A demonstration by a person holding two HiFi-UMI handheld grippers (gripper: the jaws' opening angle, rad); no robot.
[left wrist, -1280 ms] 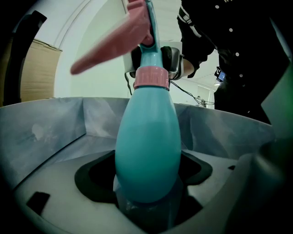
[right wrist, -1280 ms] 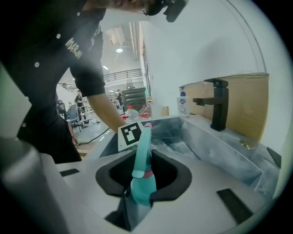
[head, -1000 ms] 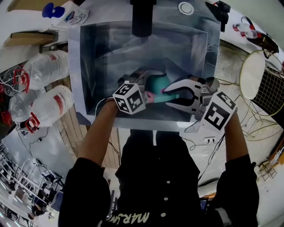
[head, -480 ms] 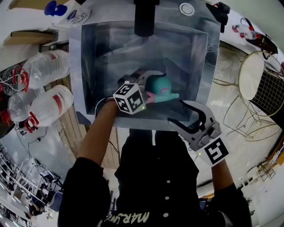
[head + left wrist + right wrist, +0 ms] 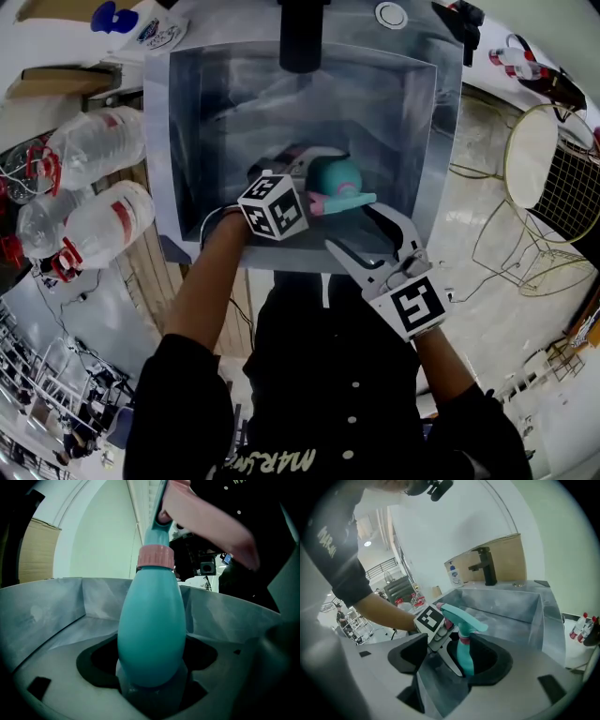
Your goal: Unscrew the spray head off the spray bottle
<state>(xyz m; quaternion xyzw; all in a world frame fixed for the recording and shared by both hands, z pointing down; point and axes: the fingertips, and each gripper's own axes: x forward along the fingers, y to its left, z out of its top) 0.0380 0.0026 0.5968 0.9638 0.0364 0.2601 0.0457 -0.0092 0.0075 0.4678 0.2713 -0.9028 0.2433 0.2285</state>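
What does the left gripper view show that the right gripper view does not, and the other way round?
Only the left gripper view: the left gripper's own fingers closed on the spray bottle's rounded lower body, close up. Only the right gripper view: the black faucet, a white pump bottle beside it, and the left gripper's marker cube. Both: the teal bottle with its pink collar, upright in the grey sink.
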